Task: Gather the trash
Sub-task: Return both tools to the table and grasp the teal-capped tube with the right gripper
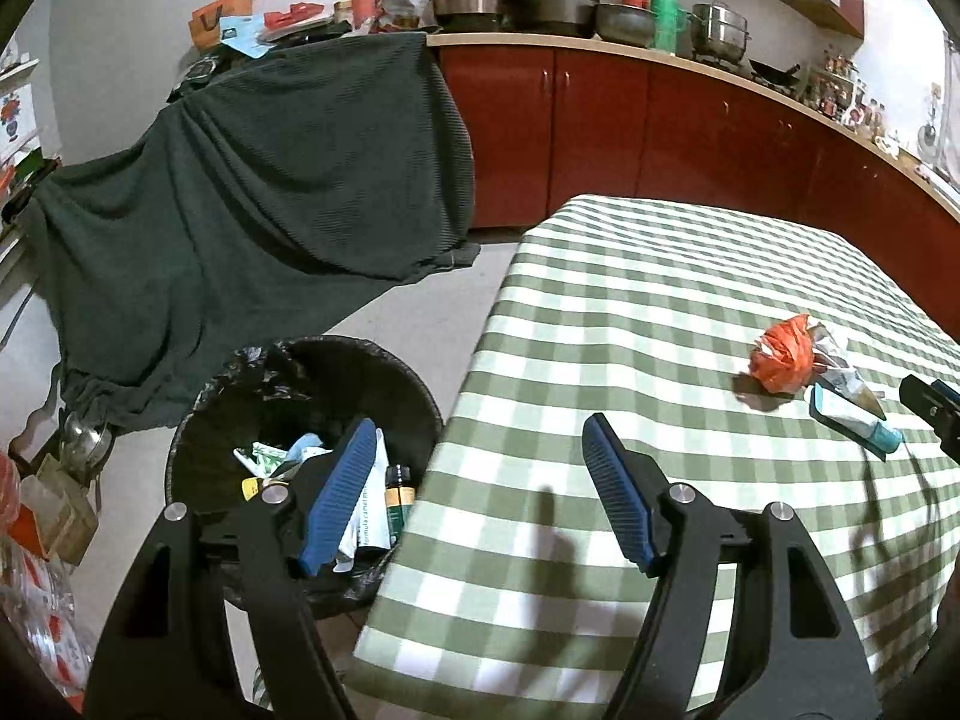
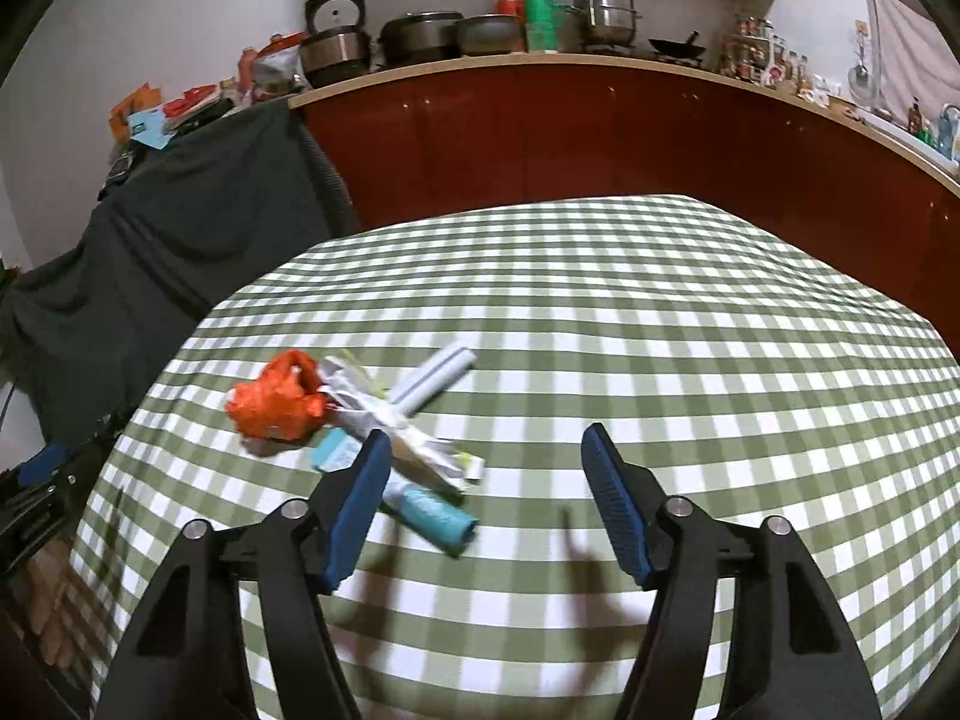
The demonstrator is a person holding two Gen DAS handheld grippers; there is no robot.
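A black lined trash bin (image 1: pixel 198 426) stands on the floor left of the table and holds tubes, a small bottle and wrappers. My left gripper (image 1: pixel 480 438) is open and empty, over the table's left edge beside the bin. On the green checked tablecloth (image 2: pixel 660 312) lie a crumpled orange bag (image 2: pixel 273 399), a white wrapper (image 2: pixel 414 438), a pale grey tube (image 2: pixel 435 378) and a teal tube (image 2: pixel 435 519). My right gripper (image 2: pixel 483 444) is open and empty just above this pile, its left finger (image 2: pixel 354 510) over the teal tube. The orange bag (image 1: pixel 783 360) and teal tube (image 1: pixel 852 417) show in the left wrist view.
A dark green cloth (image 1: pixel 252 180) drapes over furniture behind the bin. Red cabinets (image 1: pixel 600 132) with a counter of pots run along the back. Clutter (image 1: pixel 54 516) sits on the floor at far left. The right gripper's tip (image 1: pixel 930 408) shows at the right edge.
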